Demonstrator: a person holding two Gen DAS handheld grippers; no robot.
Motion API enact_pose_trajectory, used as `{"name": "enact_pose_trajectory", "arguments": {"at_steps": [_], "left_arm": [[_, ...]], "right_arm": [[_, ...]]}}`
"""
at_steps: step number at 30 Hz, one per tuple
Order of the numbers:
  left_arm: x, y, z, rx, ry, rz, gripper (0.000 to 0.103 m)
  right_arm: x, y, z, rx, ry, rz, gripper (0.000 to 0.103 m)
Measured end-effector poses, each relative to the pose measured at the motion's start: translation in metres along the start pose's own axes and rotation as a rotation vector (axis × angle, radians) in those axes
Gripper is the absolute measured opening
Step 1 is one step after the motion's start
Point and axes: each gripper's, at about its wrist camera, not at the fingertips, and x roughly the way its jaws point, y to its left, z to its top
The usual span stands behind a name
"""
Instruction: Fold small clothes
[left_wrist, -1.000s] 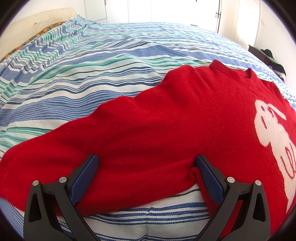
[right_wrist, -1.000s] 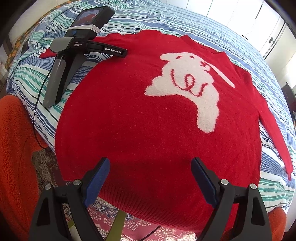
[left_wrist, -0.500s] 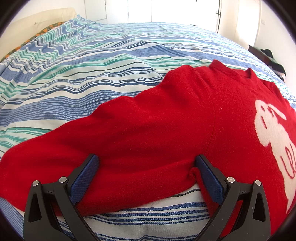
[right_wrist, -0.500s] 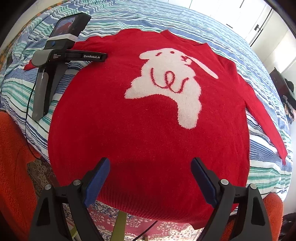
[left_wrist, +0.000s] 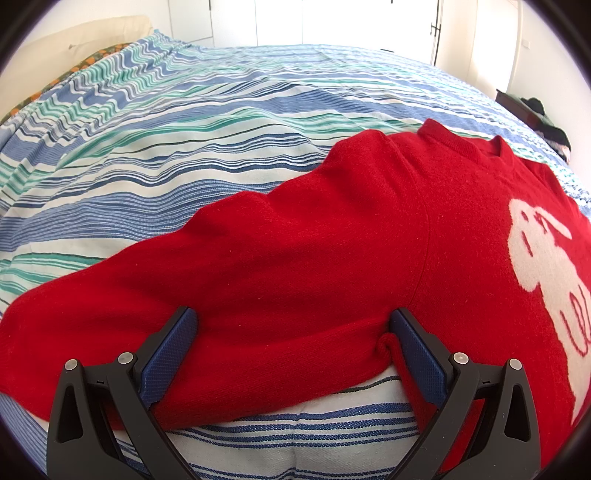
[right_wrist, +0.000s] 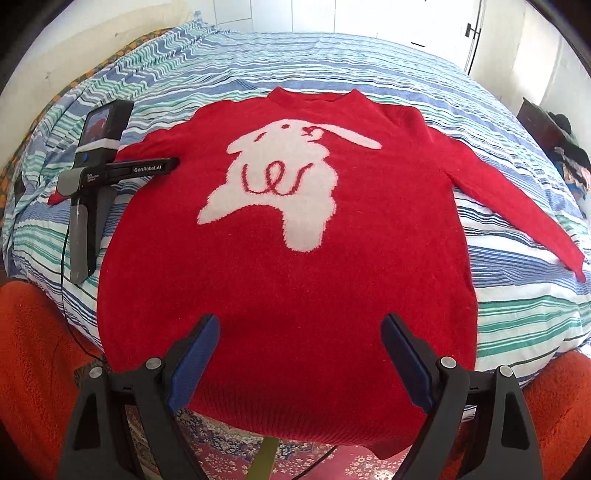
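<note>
A red sweater (right_wrist: 295, 280) with a white rabbit design lies flat, front up, on a striped bed, both sleeves spread out. Its hem hangs over the bed's near edge. My right gripper (right_wrist: 300, 325) is open, held above the lower part of the sweater, holding nothing. My left gripper (left_wrist: 293, 317) is open and rests on the bed, its fingers straddling the sweater's left sleeve (left_wrist: 221, 280) near the armpit. In the right wrist view the left gripper's body (right_wrist: 96, 177) lies on that sleeve at the left.
The bed (right_wrist: 369, 55) has a blue, green and white striped cover. An orange-red fleece (right_wrist: 33, 369) flanks the bed's near edge on both sides. A patterned rug (right_wrist: 229, 450) lies below. Dark clothes (right_wrist: 565, 147) sit at the far right. White wardrobe doors stand behind.
My right gripper has swung round and now faces the sweater squarely from the hem. The left gripper has stayed still on the sleeve.
</note>
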Motion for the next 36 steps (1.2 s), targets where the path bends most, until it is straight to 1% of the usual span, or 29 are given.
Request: {"name": "enact_pose_trajectory", "arguments": {"at_steps": [3, 8, 14, 17, 20, 23, 24, 26, 28, 29, 31, 32, 33, 35, 36], "left_arm": [[0.000, 0.000, 0.000, 0.000, 0.000, 0.000, 0.103], [0.000, 0.000, 0.000, 0.001, -0.002, 0.004, 0.103], [0.000, -0.001, -0.001, -0.001, -0.012, 0.004, 0.103], [0.000, 0.000, -0.001, -0.006, -0.012, -0.001, 0.103], [0.000, 0.003, 0.002, -0.012, 0.015, -0.021, 0.103], [-0.009, 0.007, 0.010, -0.012, 0.091, -0.041, 0.102], [-0.018, 0.009, 0.009, -0.038, 0.092, -0.033, 0.102], [-0.047, 0.015, 0.004, -0.105, 0.048, -0.019, 0.102], [-0.078, 0.019, -0.008, -0.160, -0.013, -0.010, 0.102], [-0.091, 0.020, -0.015, -0.186, -0.040, -0.005, 0.102], [-0.112, 0.023, -0.029, -0.238, -0.076, 0.008, 0.102], [-0.119, 0.026, -0.037, -0.263, -0.086, 0.011, 0.102], [-0.124, 0.027, -0.044, -0.284, -0.089, 0.013, 0.102], [-0.128, 0.032, -0.058, -0.319, -0.084, 0.021, 0.102], [-0.128, 0.035, -0.064, -0.332, -0.078, 0.026, 0.102]], "right_arm": [[-0.011, -0.023, -0.007, 0.067, -0.047, 0.021, 0.088], [-0.030, -0.070, -0.024, 0.198, -0.122, 0.028, 0.088], [-0.023, -0.114, -0.037, 0.323, -0.118, 0.057, 0.088], [-0.026, -0.143, -0.033, 0.400, -0.156, 0.088, 0.088], [-0.040, -0.195, -0.018, 0.479, -0.251, 0.068, 0.088], [-0.054, -0.271, -0.007, 0.617, -0.347, 0.056, 0.088], [-0.056, -0.298, -0.007, 0.672, -0.370, 0.043, 0.088], [-0.054, -0.354, -0.011, 0.799, -0.384, 0.024, 0.089], [-0.044, -0.403, -0.022, 0.940, -0.380, 0.077, 0.089], [-0.037, -0.423, -0.029, 1.008, -0.380, 0.123, 0.088], [-0.020, -0.450, -0.041, 1.128, -0.374, 0.205, 0.089], [-0.009, -0.458, -0.045, 1.170, -0.365, 0.260, 0.088], [0.000, -0.463, -0.047, 1.200, -0.353, 0.280, 0.088], [0.011, -0.470, -0.043, 1.216, -0.361, 0.265, 0.088], [0.015, -0.473, -0.039, 1.213, -0.369, 0.255, 0.086]]}}
